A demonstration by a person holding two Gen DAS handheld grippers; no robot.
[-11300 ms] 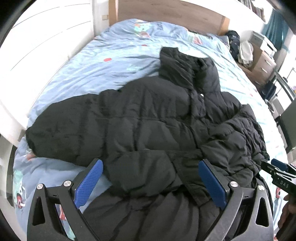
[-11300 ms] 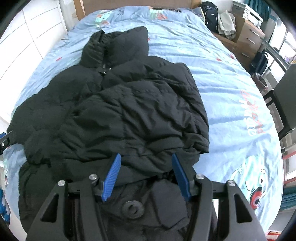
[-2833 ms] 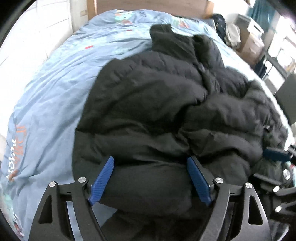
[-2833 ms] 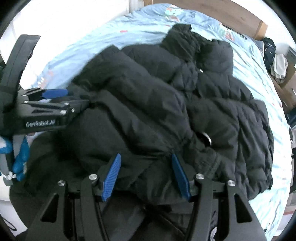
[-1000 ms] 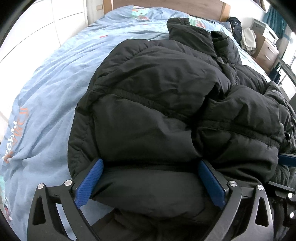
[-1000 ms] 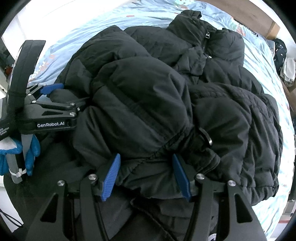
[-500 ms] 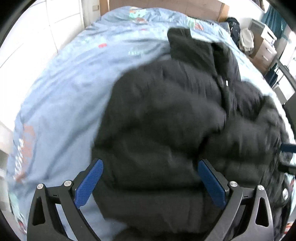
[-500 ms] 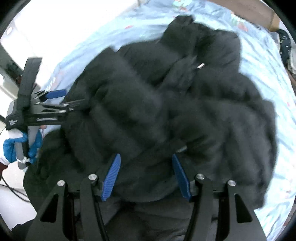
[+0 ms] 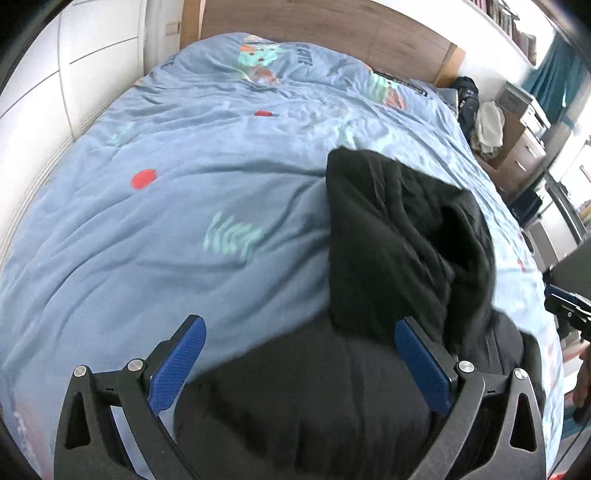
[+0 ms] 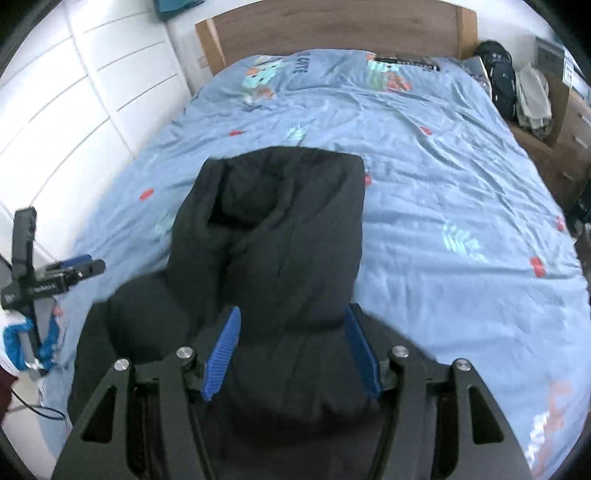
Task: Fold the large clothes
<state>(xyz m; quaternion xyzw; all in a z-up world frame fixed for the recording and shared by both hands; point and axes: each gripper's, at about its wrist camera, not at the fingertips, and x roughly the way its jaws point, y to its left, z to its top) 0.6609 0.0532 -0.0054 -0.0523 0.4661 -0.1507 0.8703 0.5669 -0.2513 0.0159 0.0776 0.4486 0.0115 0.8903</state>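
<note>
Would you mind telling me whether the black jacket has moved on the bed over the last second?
Yes. The black jacket has bunched toward the camera, away from the wooden headboard, uncovering more blue bedspread.

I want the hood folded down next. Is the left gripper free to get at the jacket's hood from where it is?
Probably yes: the left gripper is wide open and the hood lies just ahead on the blue duvet, uncovered.

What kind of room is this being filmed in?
Most likely a bedroom in a home: a bed with a blue cartoon-print cover, a wooden headboard behind it, and a chest of drawers alongside.
</note>
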